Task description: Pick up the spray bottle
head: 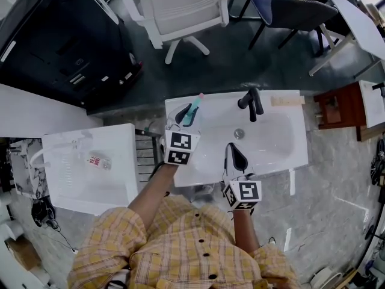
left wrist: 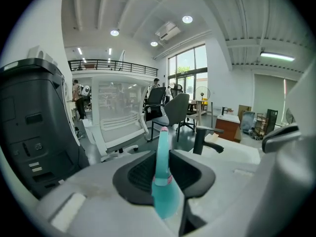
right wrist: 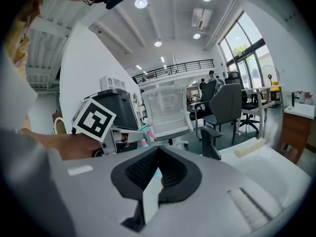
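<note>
Here the left tool (head: 185, 114) is clamped on the teal spray bottle (head: 197, 104), which is held upright between its jaws at the basin's (head: 298, 131) rear-left corner. There is open basin between it and the black tap (head: 251, 103). The right tool (head: 236, 155) is over the front rim; its own view shows its jaws together with nothing between them.
</note>
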Available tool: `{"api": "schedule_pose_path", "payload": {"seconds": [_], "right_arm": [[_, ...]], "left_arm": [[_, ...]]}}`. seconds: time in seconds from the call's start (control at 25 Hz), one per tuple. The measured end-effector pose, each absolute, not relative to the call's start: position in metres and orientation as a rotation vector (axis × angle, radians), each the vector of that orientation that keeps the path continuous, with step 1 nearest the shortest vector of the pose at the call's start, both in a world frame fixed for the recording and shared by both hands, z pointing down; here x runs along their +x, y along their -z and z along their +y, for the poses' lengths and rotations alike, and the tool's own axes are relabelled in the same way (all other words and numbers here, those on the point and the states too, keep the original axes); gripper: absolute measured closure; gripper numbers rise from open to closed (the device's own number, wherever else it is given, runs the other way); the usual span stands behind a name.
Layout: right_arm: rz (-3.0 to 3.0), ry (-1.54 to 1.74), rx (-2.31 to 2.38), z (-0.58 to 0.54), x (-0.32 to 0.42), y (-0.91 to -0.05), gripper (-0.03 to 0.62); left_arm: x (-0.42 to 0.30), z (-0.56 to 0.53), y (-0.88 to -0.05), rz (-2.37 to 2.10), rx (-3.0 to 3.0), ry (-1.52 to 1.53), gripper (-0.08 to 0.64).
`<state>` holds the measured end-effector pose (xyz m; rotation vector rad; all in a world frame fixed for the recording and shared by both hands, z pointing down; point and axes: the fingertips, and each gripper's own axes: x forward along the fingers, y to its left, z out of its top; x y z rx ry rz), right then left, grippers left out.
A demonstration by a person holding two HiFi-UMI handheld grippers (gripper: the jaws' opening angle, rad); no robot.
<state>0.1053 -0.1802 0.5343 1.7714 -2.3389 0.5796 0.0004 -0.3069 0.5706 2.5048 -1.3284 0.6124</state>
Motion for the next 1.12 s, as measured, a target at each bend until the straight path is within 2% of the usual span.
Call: {"api": "schedule_pose_path", "payload": {"seconds": [1.12], "right_arm": [[-2.457, -0.413, 1.737, -0.147, 0.109, -0.464, 0.591]], "left_arm": [[-0.01, -0.219, -0.476, -1.472, 2.511, -0.397, 0.466]]}}
